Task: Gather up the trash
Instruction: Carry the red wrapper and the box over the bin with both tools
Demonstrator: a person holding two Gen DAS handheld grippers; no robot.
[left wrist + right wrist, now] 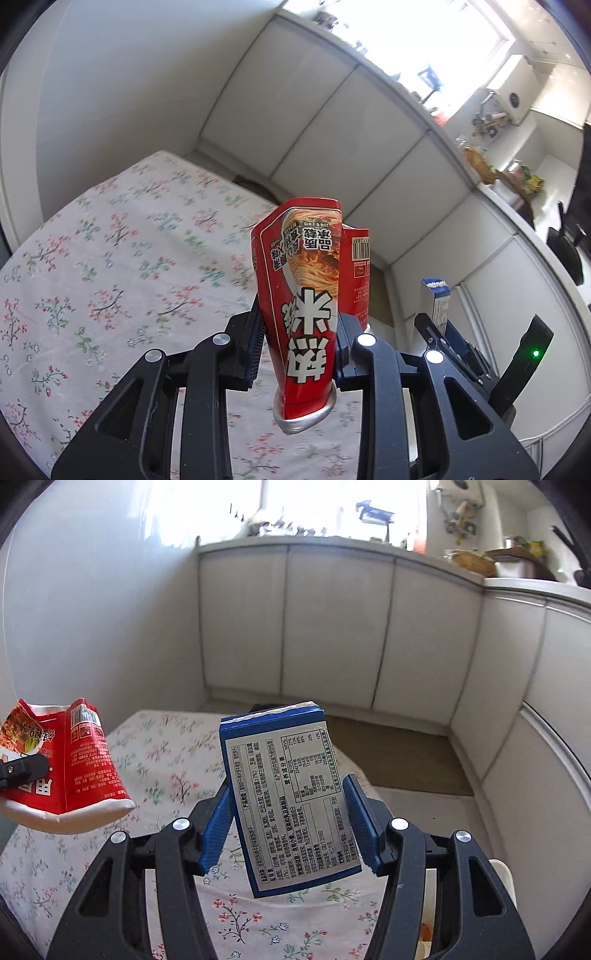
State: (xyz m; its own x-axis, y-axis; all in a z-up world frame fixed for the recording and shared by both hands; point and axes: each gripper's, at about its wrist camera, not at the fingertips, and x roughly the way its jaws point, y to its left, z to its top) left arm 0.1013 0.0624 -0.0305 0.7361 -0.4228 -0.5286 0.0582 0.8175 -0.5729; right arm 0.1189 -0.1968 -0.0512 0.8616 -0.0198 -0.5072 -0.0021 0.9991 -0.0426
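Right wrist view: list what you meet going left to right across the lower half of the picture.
Crushed red noodle cup pinched by the left gripper → left blue finger pad → blue-and-white carton clamped in the right gripper → right blue finger pad → white cabinet doors.

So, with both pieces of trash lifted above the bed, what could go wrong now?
The red cup is crushed flat in the left hand-held gripper, so it may slide out. The blue box sits tilted in the right hand-held gripper and could twist loose. Either would drop onto the flowered sheet.
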